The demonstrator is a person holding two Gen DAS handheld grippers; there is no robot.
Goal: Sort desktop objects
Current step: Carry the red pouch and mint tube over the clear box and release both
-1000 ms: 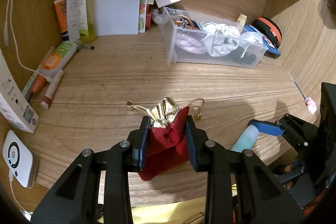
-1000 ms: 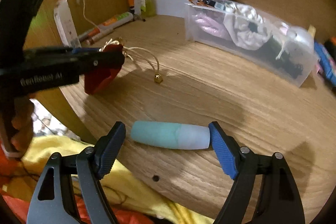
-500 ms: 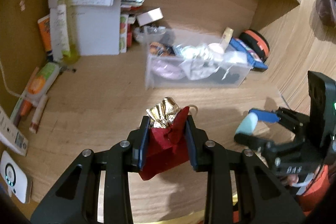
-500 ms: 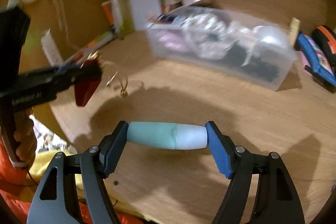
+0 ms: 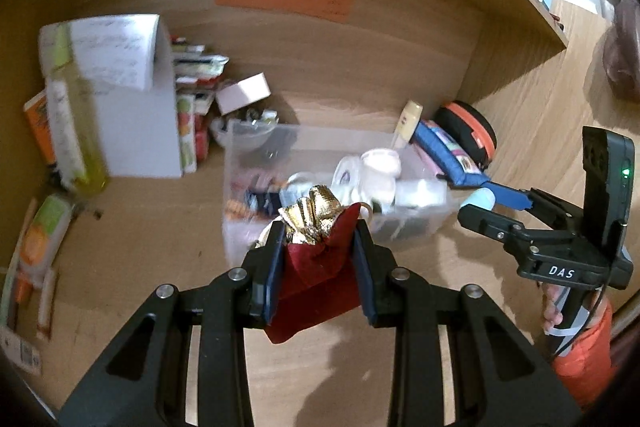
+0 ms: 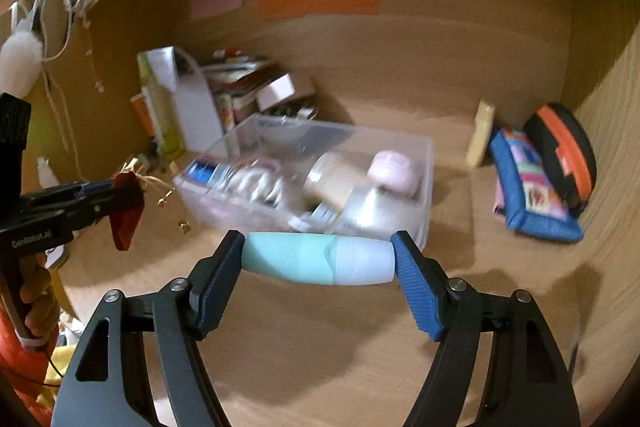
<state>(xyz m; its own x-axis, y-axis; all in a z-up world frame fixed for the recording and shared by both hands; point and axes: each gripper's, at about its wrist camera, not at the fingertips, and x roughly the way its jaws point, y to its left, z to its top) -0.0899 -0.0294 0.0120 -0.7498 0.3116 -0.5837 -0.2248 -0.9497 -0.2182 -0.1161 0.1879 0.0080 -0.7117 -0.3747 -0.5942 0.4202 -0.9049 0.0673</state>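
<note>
The left tool [image 5: 320, 259] clenched a red pouch [image 5: 316, 279], the right tool [image 6: 318, 259] a teal tube [image 6: 316, 258]; both needed lowering gently into the clear bin [image 6: 424, 163].

A red velvet pouch [image 5: 316, 271] with gold lining and a teal-and-white tube [image 6: 318, 258], lying crosswise, hung just before the clear bin [image 6: 424, 187].

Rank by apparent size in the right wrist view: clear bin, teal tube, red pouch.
1. clear bin
2. teal tube, enlarged by nearness to the camera
3. red pouch
</note>
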